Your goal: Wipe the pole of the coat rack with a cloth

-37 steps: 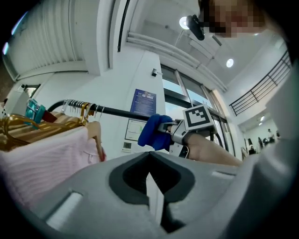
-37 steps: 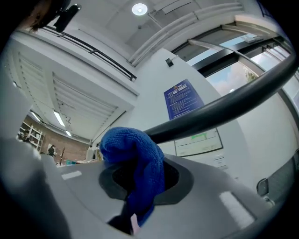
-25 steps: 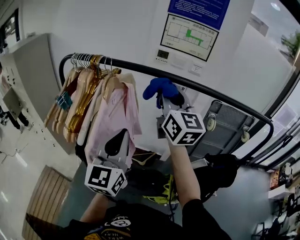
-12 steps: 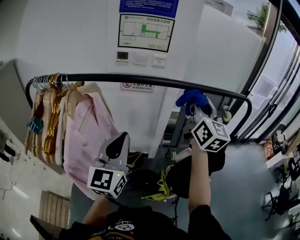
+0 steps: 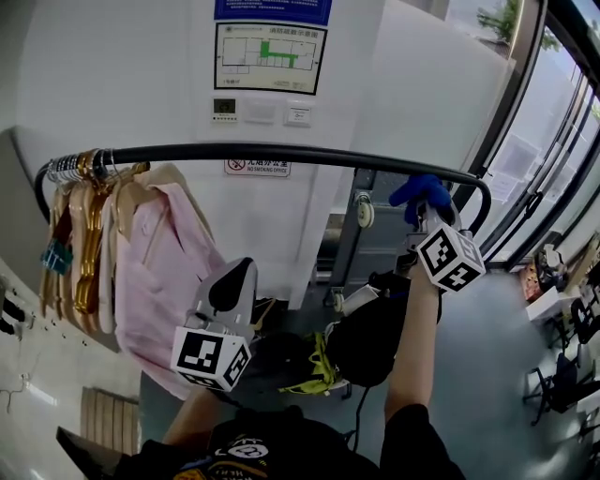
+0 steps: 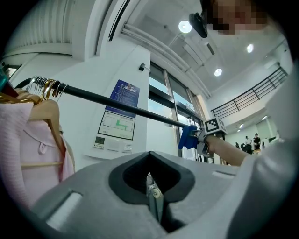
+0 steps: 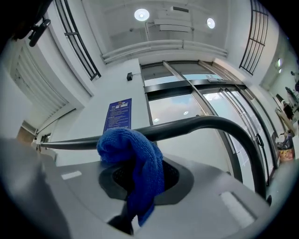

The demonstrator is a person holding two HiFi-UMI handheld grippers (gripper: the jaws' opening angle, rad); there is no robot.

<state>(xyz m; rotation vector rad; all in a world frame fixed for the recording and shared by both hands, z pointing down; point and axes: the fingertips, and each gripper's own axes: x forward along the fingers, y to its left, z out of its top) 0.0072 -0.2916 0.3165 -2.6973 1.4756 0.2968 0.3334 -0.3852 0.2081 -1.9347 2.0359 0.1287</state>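
Hangers point(image 5: 82, 197) and a pink shirt point(image 5: 164, 267) crowd the left end of the pole point(image 5: 262, 152), well apart from your right gripper point(image 5: 424, 208), whose jaws are clamped on the blue cloth point(image 5: 420, 189) held against the pole near its right-hand bend. Wall notices behind the pole include a green-marked floor plan point(image 5: 270, 56) and a blue notice point(image 5: 272, 7); their print is too small to read. The pole's long axis runs level from left to right and curves downward at the right end; your left gripper point(image 5: 232, 286) sits low, jaws closed together on nothing.
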